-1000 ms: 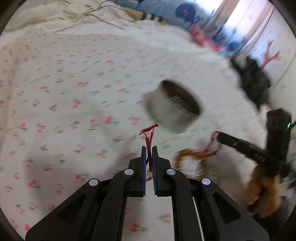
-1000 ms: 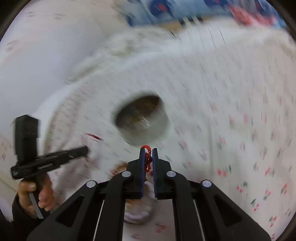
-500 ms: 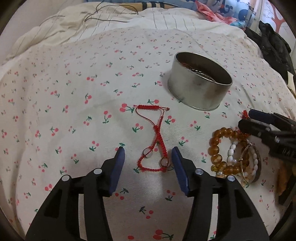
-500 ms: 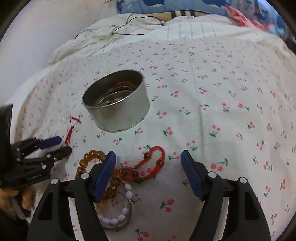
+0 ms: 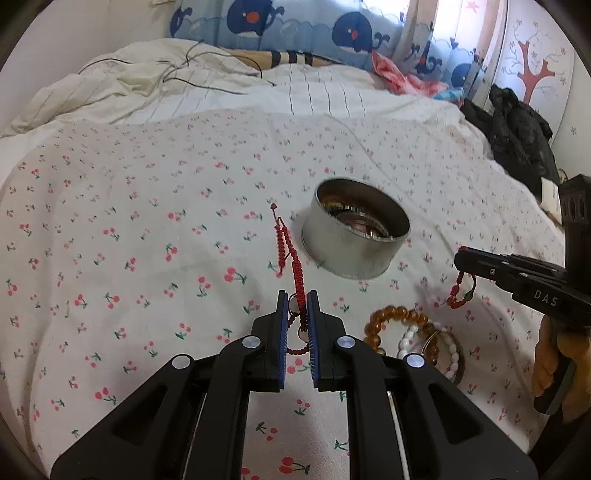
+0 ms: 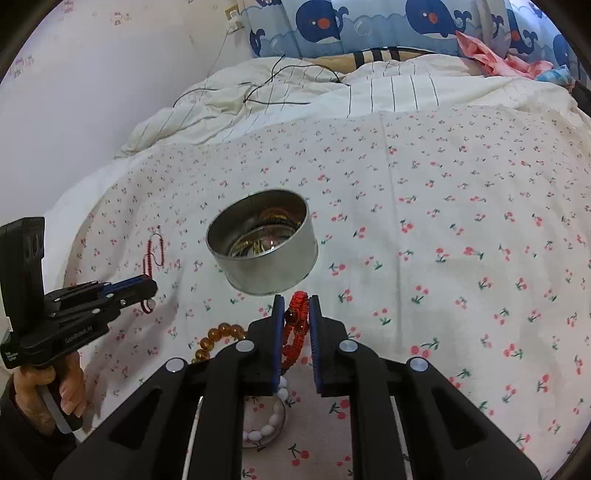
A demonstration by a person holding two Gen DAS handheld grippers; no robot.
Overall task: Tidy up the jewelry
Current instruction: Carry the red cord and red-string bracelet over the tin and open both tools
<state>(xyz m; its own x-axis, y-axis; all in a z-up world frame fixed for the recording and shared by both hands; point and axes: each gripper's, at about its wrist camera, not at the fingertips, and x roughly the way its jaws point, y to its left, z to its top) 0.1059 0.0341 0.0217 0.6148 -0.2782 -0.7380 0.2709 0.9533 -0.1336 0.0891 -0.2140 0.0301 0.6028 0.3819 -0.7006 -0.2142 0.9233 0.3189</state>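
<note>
A round metal tin (image 5: 356, 232) with jewelry inside stands on the cherry-print bedsheet (image 5: 129, 229); it also shows in the right wrist view (image 6: 264, 243). My left gripper (image 5: 296, 306) is shut on a red cord bracelet (image 5: 291, 254), lifted left of the tin. My right gripper (image 6: 296, 308) is shut on a red beaded bracelet (image 6: 295, 332), lifted in front of the tin. An amber bead bracelet (image 5: 397, 321) and a white bead bracelet (image 5: 443, 347) lie on the sheet below the grippers.
A rumpled white duvet (image 5: 207, 88) with thin cables lies behind. Whale-print pillows (image 6: 369, 26) line the headboard. A black bundle (image 5: 517, 140) sits at the bed's right edge. A wall (image 6: 92, 74) is at the left.
Both grippers were open around their bracelets on the sheet half a second ago. Now both have shut on them and lifted them off the sheet.
</note>
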